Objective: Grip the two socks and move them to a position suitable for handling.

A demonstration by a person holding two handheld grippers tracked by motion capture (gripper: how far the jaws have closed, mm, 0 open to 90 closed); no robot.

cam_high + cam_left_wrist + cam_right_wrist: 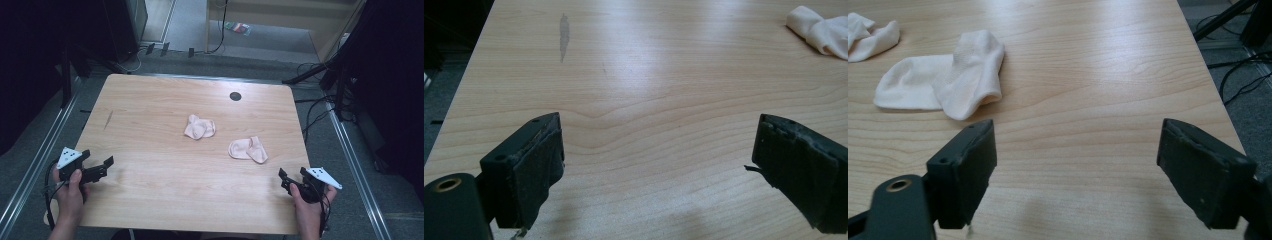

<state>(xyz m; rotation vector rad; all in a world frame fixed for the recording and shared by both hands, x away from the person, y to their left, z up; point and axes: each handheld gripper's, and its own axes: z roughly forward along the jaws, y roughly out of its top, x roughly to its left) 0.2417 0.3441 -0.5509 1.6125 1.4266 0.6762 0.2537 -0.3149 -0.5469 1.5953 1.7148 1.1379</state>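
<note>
With both the left tongs (102,167) and right tongs (289,181) gaping empty near the light wooden tabletop (150,125) corners, the two crumpled pale pink socks (248,149) mid-table risk bunching or sliding if pinched shallowly

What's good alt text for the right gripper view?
Open black tongs hover above a light wooden table, nothing between their jaws. Just beyond the left jaw lies a folded pale pink fabric sock; a second crumpled pale sock sits at the far left edge. Grey floor with black cables shows past the table's right edge.
</note>
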